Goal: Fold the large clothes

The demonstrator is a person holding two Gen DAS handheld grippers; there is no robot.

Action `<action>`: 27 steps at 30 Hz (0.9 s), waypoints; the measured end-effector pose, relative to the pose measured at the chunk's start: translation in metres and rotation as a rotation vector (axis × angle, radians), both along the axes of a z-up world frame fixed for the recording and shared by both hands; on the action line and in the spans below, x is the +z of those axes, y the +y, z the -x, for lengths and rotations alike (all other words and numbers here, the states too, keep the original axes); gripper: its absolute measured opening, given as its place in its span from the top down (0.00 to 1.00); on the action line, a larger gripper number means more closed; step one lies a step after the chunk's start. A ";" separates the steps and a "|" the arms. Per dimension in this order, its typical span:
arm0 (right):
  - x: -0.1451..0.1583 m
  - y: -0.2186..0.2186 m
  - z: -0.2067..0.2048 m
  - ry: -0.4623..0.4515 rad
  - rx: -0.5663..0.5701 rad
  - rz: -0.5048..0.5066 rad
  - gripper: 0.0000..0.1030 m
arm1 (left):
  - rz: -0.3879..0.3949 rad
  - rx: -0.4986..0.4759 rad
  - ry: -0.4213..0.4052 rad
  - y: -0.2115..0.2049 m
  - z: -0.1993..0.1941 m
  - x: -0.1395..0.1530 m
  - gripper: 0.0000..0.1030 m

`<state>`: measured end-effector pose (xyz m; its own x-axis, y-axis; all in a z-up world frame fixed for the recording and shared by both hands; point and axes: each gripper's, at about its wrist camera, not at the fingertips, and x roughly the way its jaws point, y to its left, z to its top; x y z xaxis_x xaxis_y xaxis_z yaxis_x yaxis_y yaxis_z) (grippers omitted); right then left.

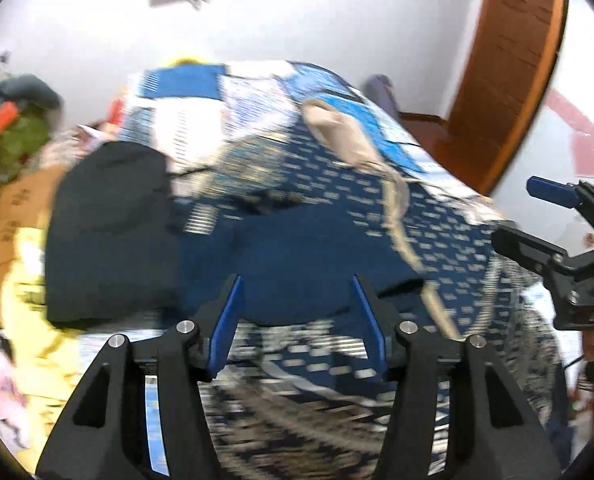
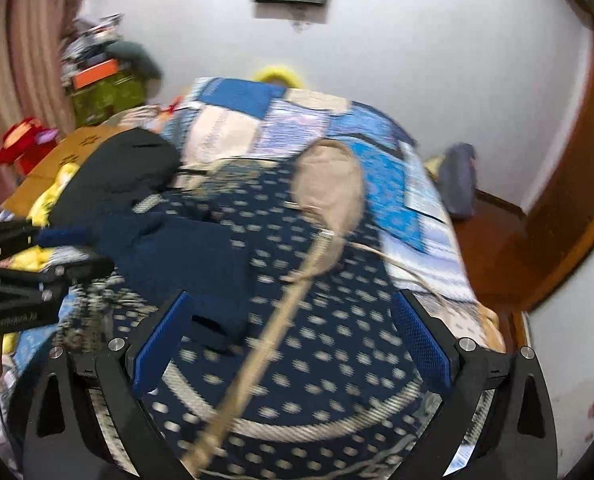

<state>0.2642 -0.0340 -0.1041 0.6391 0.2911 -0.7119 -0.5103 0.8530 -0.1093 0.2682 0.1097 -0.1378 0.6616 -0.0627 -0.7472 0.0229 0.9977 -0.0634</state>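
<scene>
Both frames are motion-blurred. The left gripper hangs with fingers apart and nothing between them, above a dark blue garment lying on the dotted spread of the bed — a black garment sits beside it. The right gripper is spread wide, also empty, over the spread and its beige strap.

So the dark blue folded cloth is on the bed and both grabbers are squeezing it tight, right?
Not quite. The dark blue folded cloth does lie on the patterned bed cover, but the right gripper and left gripper have open jaws holding nothing, as both wrist views show.
</scene>
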 end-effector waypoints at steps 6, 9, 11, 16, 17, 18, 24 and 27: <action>-0.017 0.062 0.002 0.042 0.139 0.040 0.04 | -0.063 0.122 -0.043 0.052 0.028 0.003 0.42; -0.039 0.097 0.000 0.072 0.222 0.117 0.06 | -0.074 0.171 -0.041 0.075 0.039 -0.003 0.41; -0.052 0.114 -0.002 0.110 0.251 0.146 0.06 | -0.066 0.204 -0.032 0.088 0.045 -0.010 0.40; -0.087 0.149 -0.015 0.220 0.298 0.181 0.14 | -0.033 0.272 -0.003 0.107 0.055 -0.031 0.40; -0.091 0.153 -0.017 0.233 0.299 0.185 0.16 | -0.017 0.283 0.007 0.111 0.057 -0.036 0.40; -0.097 0.158 -0.021 0.248 0.295 0.190 0.21 | -0.005 0.291 0.013 0.115 0.059 -0.040 0.40; -0.109 0.173 -0.029 0.240 0.291 0.206 0.54 | 0.018 0.318 0.056 0.119 0.060 -0.059 0.40; -0.109 0.174 -0.027 0.265 0.328 0.178 0.74 | 0.006 0.307 0.066 0.115 0.059 -0.064 0.40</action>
<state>0.2917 0.1399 -0.2129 0.3225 0.3062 -0.8957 -0.7805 0.6214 -0.0686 0.2095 0.2246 -0.2021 0.6006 0.1281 -0.7892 -0.2840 0.9569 -0.0608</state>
